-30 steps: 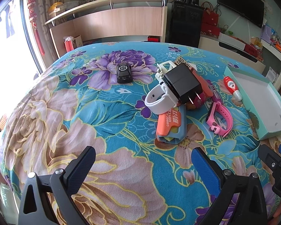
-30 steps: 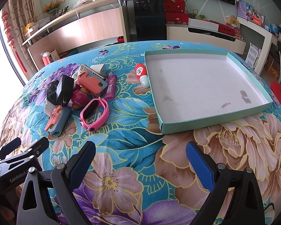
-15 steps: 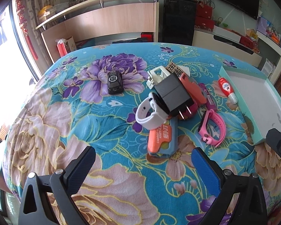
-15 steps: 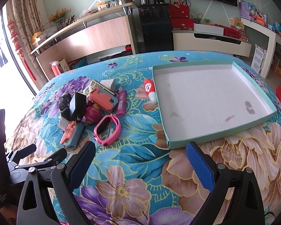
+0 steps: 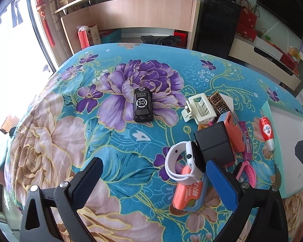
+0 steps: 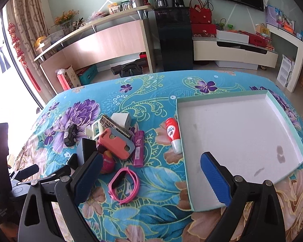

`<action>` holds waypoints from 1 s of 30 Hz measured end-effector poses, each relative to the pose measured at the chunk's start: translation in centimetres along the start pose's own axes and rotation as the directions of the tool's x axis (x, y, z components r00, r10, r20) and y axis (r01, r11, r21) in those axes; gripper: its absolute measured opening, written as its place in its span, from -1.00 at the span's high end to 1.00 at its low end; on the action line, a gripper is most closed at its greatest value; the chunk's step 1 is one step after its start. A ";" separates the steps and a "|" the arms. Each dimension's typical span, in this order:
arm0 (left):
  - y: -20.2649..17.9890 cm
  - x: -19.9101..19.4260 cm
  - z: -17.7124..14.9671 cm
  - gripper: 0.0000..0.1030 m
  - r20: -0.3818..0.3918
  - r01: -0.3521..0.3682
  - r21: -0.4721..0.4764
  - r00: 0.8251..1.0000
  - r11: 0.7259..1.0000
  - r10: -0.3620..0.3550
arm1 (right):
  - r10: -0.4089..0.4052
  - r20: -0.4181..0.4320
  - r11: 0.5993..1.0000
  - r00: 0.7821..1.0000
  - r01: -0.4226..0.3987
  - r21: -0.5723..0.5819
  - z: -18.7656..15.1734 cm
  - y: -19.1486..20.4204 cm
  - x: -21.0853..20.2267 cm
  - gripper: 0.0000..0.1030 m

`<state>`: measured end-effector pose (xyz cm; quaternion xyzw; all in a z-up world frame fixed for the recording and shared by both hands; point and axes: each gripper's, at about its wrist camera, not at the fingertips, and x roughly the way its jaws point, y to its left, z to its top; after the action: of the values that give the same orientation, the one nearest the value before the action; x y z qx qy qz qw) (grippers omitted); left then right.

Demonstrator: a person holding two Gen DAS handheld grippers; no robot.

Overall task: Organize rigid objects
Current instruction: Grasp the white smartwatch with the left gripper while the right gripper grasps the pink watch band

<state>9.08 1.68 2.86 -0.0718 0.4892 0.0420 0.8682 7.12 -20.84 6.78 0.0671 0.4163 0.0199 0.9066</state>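
A heap of small objects lies on the floral cloth: a black power adapter, a white watch, an orange carrot knife, a cream hair claw, a pink band, a purple lighter. A black toy car sits apart on a purple flower. A red-and-white glue bottle lies against the empty teal-rimmed tray. My left gripper is open, low, just before the heap. My right gripper is open above the pink band and the tray's near corner.
The table's far edge curves away toward a long wooden shelf unit, a black cabinet and a low TV stand. A bright window stands at the left. The cloth around the toy car holds nothing else.
Both grippers have advanced forward and lower toward the heap and the tray's near corner. The heap and tray now appear larger and nearer. No object has moved.
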 end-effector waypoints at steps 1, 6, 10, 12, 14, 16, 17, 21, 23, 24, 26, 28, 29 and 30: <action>0.0 0.1 0.2 -1.00 -0.002 -0.003 -0.003 1.000 1.000 0.003 | -0.008 -0.002 1.000 1.000 0.008 -0.005 0.3 0.1 0.3 -0.89; 0.7 0.4 0.5 -1.00 0.026 -0.023 -0.029 0.999 0.999 0.024 | -0.021 -0.033 1.000 0.999 0.021 0.000 0.2 0.1 1.8 -0.89; 1.6 1.1 0.0 -1.00 0.020 -0.009 -0.061 1.000 0.998 0.010 | -0.028 -0.072 0.998 0.997 0.025 -0.051 -0.9 1.1 2.8 -0.89; 1.9 1.2 -0.2 -1.00 0.015 0.017 -0.077 1.000 0.997 -0.016 | -0.019 -0.093 0.998 0.995 0.012 -0.068 -1.7 1.5 3.2 -0.89; 2.1 1.1 -0.4 -1.00 0.016 0.020 -0.080 1.000 0.997 -0.019 | -0.015 -0.121 0.996 0.993 0.005 -0.084 -2.5 1.9 3.6 -0.89; 2.3 1.2 -0.6 -1.00 0.016 0.051 -0.091 0.999 0.995 -0.050 | -0.013 -0.144 0.995 0.989 -0.001 -0.096 -3.2 2.3 4.1 -0.89; 2.4 1.4 -0.7 -1.00 0.011 0.072 -0.096 0.997 0.993 -0.072 | -0.010 -0.155 0.995 0.988 -0.006 -0.102 -3.5 2.6 4.3 -0.89; 2.1 2.1 -0.9 -0.99 -0.009 0.107 -0.108 0.994 0.988 -0.109 | 0.000 -0.174 0.989 0.985 -0.026 -0.145 -4.1 3.7 4.8 -0.89; 1.9 2.3 -1.0 -0.99 -0.014 0.111 -0.101 0.993 0.989 -0.113 | 0.006 -0.182 0.987 0.983 -0.036 -0.159 -4.3 4.1 5.0 -0.89; 1.7 2.5 -1.0 -0.98 -0.017 0.116 -0.100 0.993 0.988 -0.118 | 0.007 -0.189 0.986 0.982 -0.038 -0.164 -4.4 4.3 5.2 -0.89; 1.6 2.7 -1.1 -0.92 -0.021 0.132 -0.097 0.991 0.986 -0.135 | 0.005 -0.204 0.984 0.979 -0.042 -0.174 -4.6 4.6 5.6 -0.89; 1.5 2.8 -1.1 -0.85 -0.022 0.151 -0.099 0.988 0.984 -0.154 | 0.009 -0.212 0.982 0.977 -0.049 -0.182 -4.8 4.9 5.8 -0.89; 1.5 2.9 -1.2 -0.81 -0.022 0.161 -0.103 0.986 0.982 -0.164 | 0.010 -0.215 0.981 0.977 -0.051 -0.186 -4.9 5.1 5.9 -0.89; 1.5 3.1 -1.2 -0.77 -0.025 0.171 -0.106 0.984 0.980 -0.174 | 0.008 -0.219 0.980 0.976 -0.051 -0.191 -5.0 5.2 6.1 -0.89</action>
<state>9.45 3.01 -0.49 -0.1595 0.4929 -0.0093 0.8553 7.43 -14.59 -0.30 -0.0188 0.5079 0.0814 0.8574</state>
